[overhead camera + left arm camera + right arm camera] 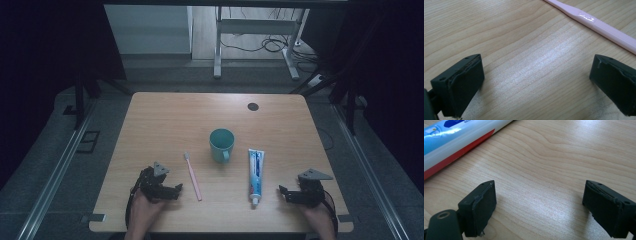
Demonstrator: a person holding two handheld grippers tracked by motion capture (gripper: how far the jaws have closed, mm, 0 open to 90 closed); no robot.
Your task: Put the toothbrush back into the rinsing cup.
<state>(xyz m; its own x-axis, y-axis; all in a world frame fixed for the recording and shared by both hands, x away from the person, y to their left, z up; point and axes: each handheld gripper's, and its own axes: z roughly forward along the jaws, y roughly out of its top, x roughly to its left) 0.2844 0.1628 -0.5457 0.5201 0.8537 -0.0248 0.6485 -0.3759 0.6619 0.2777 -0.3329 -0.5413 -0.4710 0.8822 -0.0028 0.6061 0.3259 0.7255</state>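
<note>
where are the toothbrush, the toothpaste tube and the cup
pink toothbrush (193,176), high view, middle of the handle
toothpaste tube (256,174), high view, middle of the printed body
teal cup (221,145), high view, outer wall below the rim

Toothbrush (193,177), cup (221,144), toothpaste (256,176) — grippers (176,190) (283,192) flanking, jaws apart

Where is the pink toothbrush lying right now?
In the high view the pink toothbrush lies flat on the table, left of the teal cup, just right of the left hand-held gripper, bristles pointing away from the person.
</note>
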